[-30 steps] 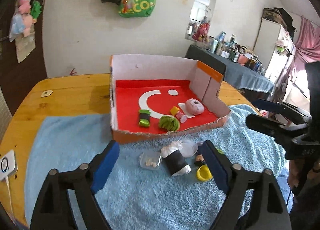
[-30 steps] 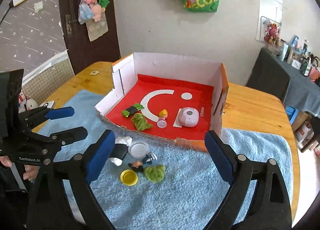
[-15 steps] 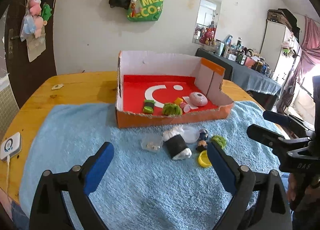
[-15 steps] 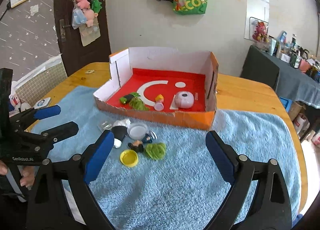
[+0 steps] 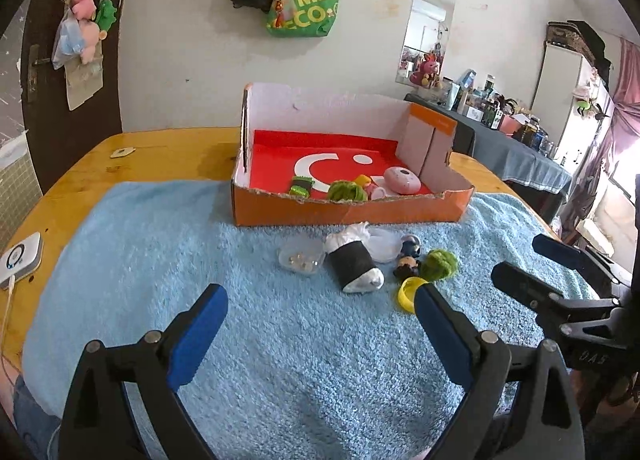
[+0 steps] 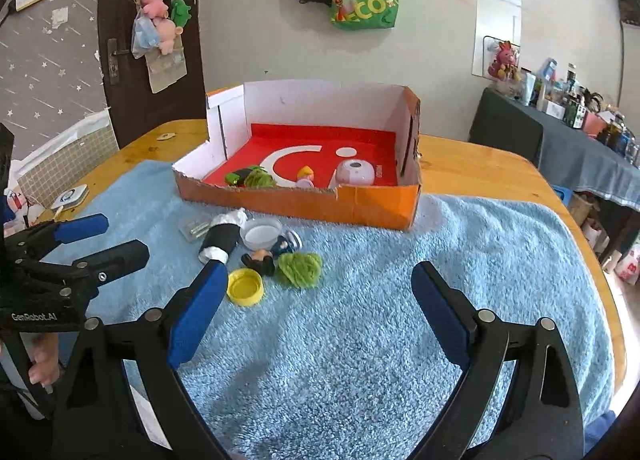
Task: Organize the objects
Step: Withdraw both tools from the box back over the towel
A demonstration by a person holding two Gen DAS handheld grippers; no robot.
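Tabletop: yellow wood, mostly covered by a blue towel.
Box: orange cardboard, red floor, at the towel's far edge; holds a pink round case and small toys.
Loose items: black-and-white roll, yellow cap, green leaf toy, clustered on the towel just before the box.
Left gripper: fingers spread wide, nothing held, above the towel.
Right gripper: likewise spread, nothing held.
Room: green bag hanging on a white wall; dark door to the left; cluttered side table at right.
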